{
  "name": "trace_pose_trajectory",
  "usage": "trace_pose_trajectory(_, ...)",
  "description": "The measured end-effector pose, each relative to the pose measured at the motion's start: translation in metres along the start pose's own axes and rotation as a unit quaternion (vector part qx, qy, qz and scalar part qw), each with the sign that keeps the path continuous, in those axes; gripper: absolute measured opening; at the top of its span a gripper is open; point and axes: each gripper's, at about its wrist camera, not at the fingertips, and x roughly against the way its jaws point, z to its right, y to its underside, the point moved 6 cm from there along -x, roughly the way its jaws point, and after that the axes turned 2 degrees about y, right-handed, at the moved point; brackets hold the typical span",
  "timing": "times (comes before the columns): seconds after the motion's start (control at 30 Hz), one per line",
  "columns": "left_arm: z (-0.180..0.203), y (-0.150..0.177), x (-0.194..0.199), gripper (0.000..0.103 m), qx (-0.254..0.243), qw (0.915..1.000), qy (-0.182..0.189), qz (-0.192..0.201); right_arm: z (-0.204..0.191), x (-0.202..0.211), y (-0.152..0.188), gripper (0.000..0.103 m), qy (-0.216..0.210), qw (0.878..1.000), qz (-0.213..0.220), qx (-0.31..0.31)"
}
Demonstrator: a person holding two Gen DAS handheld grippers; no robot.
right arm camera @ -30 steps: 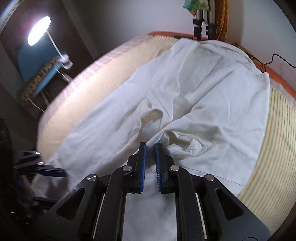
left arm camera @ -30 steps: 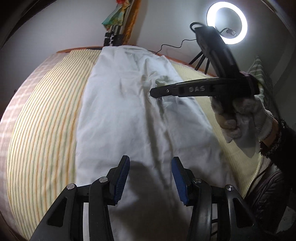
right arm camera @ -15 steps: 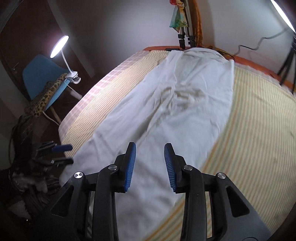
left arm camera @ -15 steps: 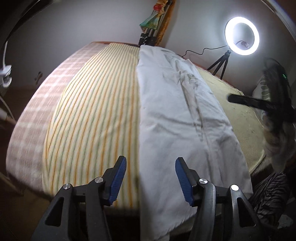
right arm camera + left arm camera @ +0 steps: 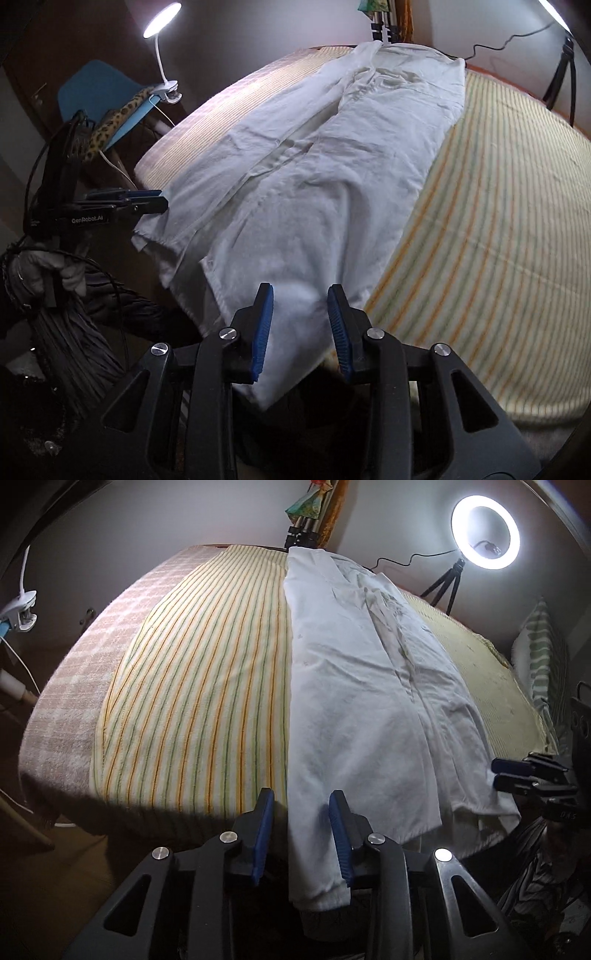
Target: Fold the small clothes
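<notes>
The white garment (image 5: pixel 369 709) lies lengthwise on the striped bed (image 5: pixel 192 686), its near end hanging over the edge. Both the left gripper (image 5: pixel 301 834) and right gripper (image 5: pixel 300 328) have jaws wide apart, holding nothing. Seat each hem corner fully between the jaws before lifting. One gripper reads "GenRobot.AI" (image 5: pixel 86 219).

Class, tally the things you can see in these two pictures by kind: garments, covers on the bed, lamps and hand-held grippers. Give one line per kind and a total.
White garment: 1
Bed covers: 2, the striped towel and the checked blanket
Lamps: 2, the ring light and the clip lamp
Hand-held grippers: 2, left hand-held gripper and right hand-held gripper, both open
Total: 7
</notes>
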Motion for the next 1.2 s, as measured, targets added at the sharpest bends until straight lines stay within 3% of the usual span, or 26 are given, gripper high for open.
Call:
trace_pose_trajectory(0.07,-0.001,0.005,0.002,0.033,0.007,0.9999,0.008,-0.006,0.003,0.01,0.004,0.033,-0.019,1.0,-0.007,-0.015)
trace_pose_trajectory(0.17,-0.008,0.009,0.008,0.046,0.033,0.999,0.028,-0.01,0.013,0.028,0.012,0.035,-0.035,0.997,0.001,-0.062)
trace_pose_trajectory(0.23,-0.011,0.009,0.01,0.053,0.05,0.9979,0.04,-0.01,0.022,0.033,0.018,0.039,-0.07,0.992,-0.007,-0.106)
trace_pose_trajectory(0.37,-0.014,0.009,0.008,0.053,0.081,0.994,0.071,-0.021,0.031,0.022,0.03,0.039,-0.122,0.978,-0.035,-0.165)
trace_pose_trajectory(0.53,-0.009,0.013,0.001,0.042,0.096,0.9893,0.1,-0.045,0.03,0.003,0.037,0.039,-0.168,0.961,-0.059,-0.21)
trace_pose_trajectory(0.8,-0.01,0.015,-0.004,0.025,0.106,0.9861,0.113,-0.06,0.027,-0.029,0.041,0.039,-0.211,0.943,-0.085,-0.242)
trace_pose_trajectory(0.97,-0.008,0.015,0.0,0.013,0.106,0.986,0.115,-0.058,0.02,-0.024,0.041,0.016,-0.227,0.942,-0.083,-0.234)
trace_pose_trajectory(1.2,0.004,0.0,0.018,0.007,0.122,0.9793,0.155,-0.045,0.017,-0.003,0.029,0.011,-0.281,0.921,-0.046,-0.265)
